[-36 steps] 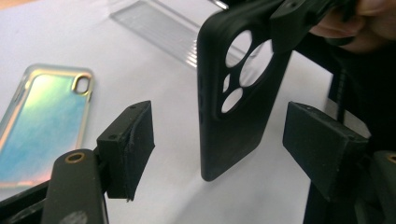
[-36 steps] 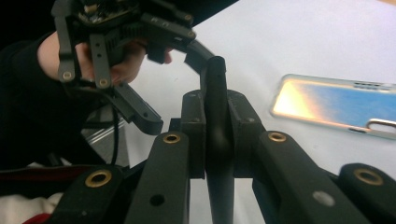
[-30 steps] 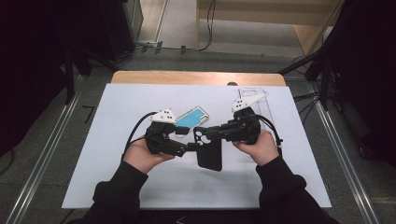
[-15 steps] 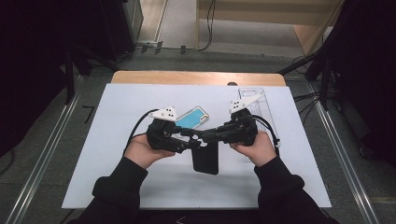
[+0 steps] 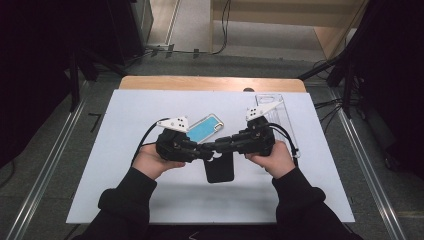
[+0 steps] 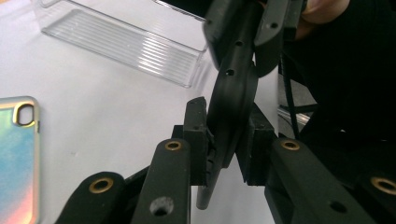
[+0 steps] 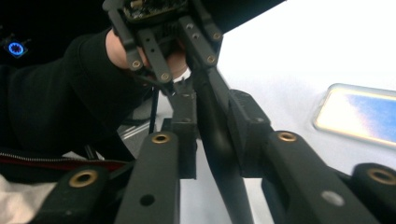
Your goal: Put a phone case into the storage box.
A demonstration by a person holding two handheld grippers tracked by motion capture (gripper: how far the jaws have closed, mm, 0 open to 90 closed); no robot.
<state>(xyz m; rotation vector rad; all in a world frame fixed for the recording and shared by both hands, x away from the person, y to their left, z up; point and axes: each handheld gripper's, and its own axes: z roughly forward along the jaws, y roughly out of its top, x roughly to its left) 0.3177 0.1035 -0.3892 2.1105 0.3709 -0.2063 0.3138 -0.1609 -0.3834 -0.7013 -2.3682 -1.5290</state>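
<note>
Both grippers have drawn nearer the person: left gripper [image 5: 207, 151] and right gripper [image 5: 223, 146] each clamp one black phone case [image 5: 219, 169], half hidden; one blue case [image 5: 206, 128] lies beyond.

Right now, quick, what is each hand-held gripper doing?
Left hand-held gripper: closed on the black phone case.
Right hand-held gripper: closed on the same black phone case.
</note>
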